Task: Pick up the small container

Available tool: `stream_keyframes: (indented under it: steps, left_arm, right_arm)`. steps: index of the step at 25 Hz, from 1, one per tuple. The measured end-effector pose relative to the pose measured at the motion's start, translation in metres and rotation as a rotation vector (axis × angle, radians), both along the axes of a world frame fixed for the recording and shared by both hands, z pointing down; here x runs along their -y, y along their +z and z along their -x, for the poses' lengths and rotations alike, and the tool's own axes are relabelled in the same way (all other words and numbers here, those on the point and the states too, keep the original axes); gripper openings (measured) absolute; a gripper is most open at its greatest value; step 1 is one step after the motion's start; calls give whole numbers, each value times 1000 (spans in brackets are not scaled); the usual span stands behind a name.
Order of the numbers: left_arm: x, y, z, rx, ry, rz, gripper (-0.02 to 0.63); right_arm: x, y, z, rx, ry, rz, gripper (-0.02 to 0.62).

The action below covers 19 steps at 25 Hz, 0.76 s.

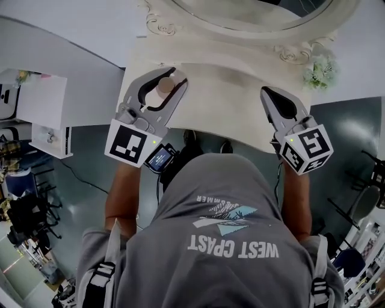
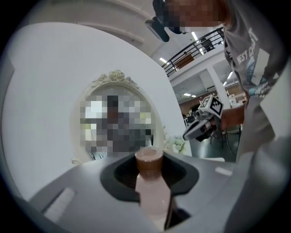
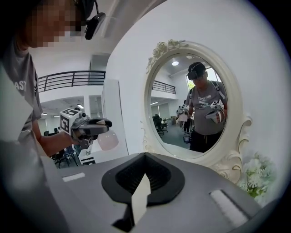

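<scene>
The small container point(image 1: 163, 85) is a pale pink bottle with a brown cap point(image 2: 149, 163). My left gripper point(image 1: 161, 79) is shut on it and holds it above the left part of the white vanity table point(image 1: 228, 114). In the left gripper view the bottle point(image 2: 153, 191) stands between the jaws, cap pointing away. The right gripper view shows that gripper point(image 3: 93, 127) from the side with the bottle point(image 3: 108, 140) hanging under it. My right gripper point(image 1: 269, 91) hovers over the table's right side, jaws together and nothing in them.
An oval mirror point(image 1: 252, 15) in an ornate white frame stands at the back of the table. Pale flowers point(image 1: 319, 72) sit at its right corner. A white drawer unit point(image 1: 42, 114) stands on the floor to the left.
</scene>
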<state>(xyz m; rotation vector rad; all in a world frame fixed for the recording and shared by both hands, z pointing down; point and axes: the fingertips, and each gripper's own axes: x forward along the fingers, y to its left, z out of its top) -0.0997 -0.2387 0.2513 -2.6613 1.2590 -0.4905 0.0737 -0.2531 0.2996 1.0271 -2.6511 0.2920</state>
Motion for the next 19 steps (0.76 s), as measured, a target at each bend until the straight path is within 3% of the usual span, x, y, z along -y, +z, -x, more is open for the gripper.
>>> stream_keyframes:
  steps: [19]
  left_arm:
    - [-34,9,7,2,-73,10,112]
  right_arm:
    - [-13,5,-8,6,-37,-4,-2]
